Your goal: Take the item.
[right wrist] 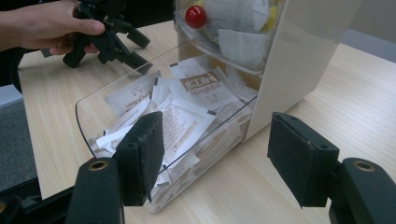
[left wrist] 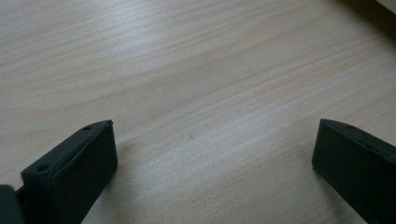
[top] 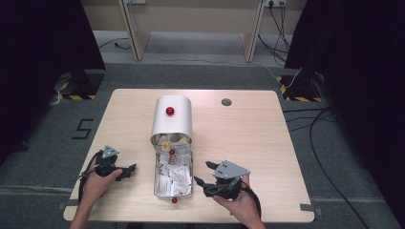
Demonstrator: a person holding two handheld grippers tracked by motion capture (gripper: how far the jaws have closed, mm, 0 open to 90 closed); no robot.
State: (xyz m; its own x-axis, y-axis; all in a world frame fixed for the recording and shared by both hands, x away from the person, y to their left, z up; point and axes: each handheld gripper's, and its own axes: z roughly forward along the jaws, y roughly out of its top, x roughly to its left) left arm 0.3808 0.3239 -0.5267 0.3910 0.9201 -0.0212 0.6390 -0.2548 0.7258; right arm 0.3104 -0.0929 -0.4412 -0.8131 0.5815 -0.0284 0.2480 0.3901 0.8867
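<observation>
A cream box (top: 173, 119) with a rounded top and a red knob (top: 169, 110) stands mid-table. Its clear drawer (top: 156, 183) is pulled out toward me, full of white sachets (top: 174, 174), with a red knob (top: 174, 200) at its front. My right gripper (top: 203, 172) is open just right of the drawer, jaws pointing at it and apart from it. In the right gripper view the gripper (right wrist: 215, 140) faces the drawer wall (right wrist: 93, 116), the sachets (right wrist: 187, 116) and the box (right wrist: 299, 51). My left gripper (top: 130, 171) stands open left of the drawer, with bare table between its jaws (left wrist: 215, 154).
The table (top: 248, 138) has a small round hole (top: 226, 102) at the back right. Black curtains hang on both sides, and cables run over the floor at the right. In the right gripper view a hand holds the left gripper (right wrist: 126, 42) beyond the drawer.
</observation>
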